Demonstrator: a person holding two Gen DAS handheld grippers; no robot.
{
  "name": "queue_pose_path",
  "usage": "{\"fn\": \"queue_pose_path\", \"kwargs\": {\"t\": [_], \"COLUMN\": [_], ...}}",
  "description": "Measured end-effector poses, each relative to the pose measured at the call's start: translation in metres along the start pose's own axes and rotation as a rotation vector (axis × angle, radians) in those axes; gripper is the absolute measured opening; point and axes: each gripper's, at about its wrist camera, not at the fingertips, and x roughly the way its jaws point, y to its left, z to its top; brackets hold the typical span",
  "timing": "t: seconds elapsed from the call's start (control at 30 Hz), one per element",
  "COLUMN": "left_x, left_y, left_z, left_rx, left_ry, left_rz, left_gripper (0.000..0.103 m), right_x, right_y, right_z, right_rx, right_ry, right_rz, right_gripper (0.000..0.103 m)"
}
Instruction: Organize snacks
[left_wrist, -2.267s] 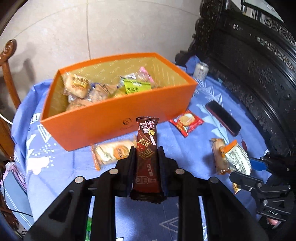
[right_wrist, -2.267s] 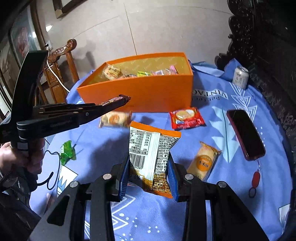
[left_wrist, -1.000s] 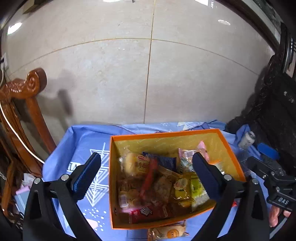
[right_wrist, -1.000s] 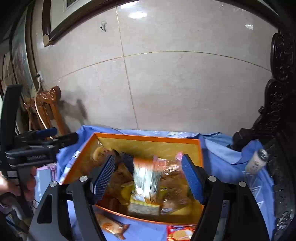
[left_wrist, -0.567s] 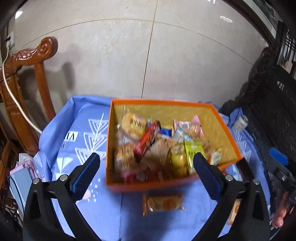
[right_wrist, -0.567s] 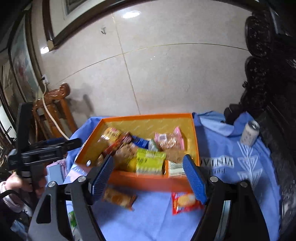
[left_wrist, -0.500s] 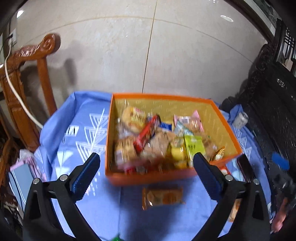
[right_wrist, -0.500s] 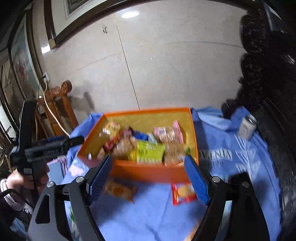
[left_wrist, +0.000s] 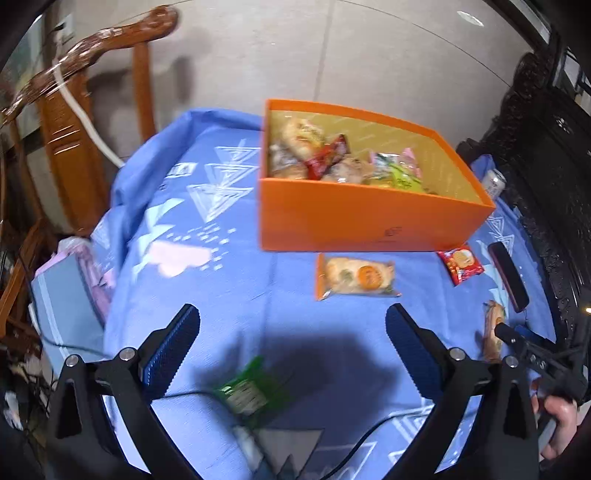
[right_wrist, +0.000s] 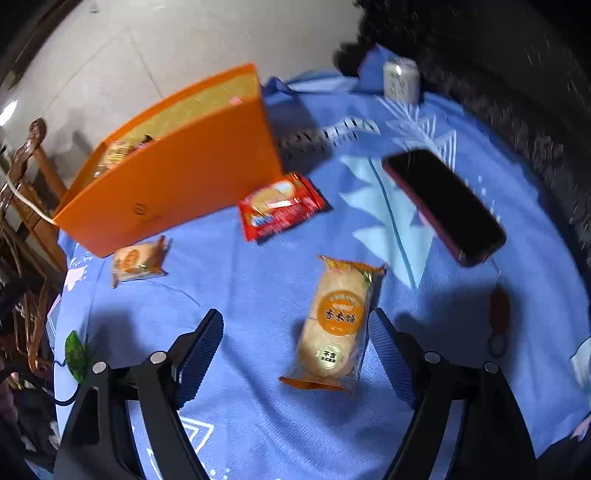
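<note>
Two handheld grippers above a table draped in a blue patterned cloth (left_wrist: 236, 280), both empty, both angled downward.

Left gripper (left_wrist: 291, 345): jaws spread wide, nothing between the pads. Directly below, a small green packet (left_wrist: 245, 393) lying on the cloth, blurred, so contents unclear. Further off, an orange box (left_wrist: 369, 218) already loaded with assorted wrapped snacks. Just in front of the box, an orange-wrapped cake (left_wrist: 356, 277) flat on the cloth.

Right gripper (right_wrist: 295, 339): jaws also wide apart, holding nothing. Between the fingers but nearer the right-hand one, a long rice cracker pack (right_wrist: 338, 321) with a round orange label, lying lengthwise, seemingly not yet touched. Close to the box corner, a red biscuit packet (right_wrist: 280, 206). To the right, a dark phone (right_wrist: 443, 206); at the far edge, a drinks can (right_wrist: 400, 79).

Step in hand, by judgement: reaching for the next loose snacks, four still outside the box. Next move likely calls for lowering the right jaws astride the cracker pack, shifting slightly to centre it, then closing gently across its narrow width; likewise the left over the green packet, minding the thin black cable (left_wrist: 177, 393) running beside it.
</note>
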Motion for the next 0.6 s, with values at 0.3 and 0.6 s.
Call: {"fn": "queue_pose_path", "kwargs": {"t": [0.3, 0.6], "left_x": [-0.024, -0.028], "left_y": [0.040, 0.069], "left_z": [-0.012, -0.015], "left_rx": [-0.080, -0.124], "left_ry": [-0.027, -0.023], "left_rz": [0.077, 0.132], "left_gripper": [0.099, 0.099], "right_x": [0.030, 0.038], "right_y": [0.001, 0.003], "right_z": [-0.002, -0.005], "right_rx": [-0.018, -0.056], "right_ry": [0.058, 0.078], "right_rz": [-0.067, -0.127], "right_gripper": [0.081, 0.040]}}
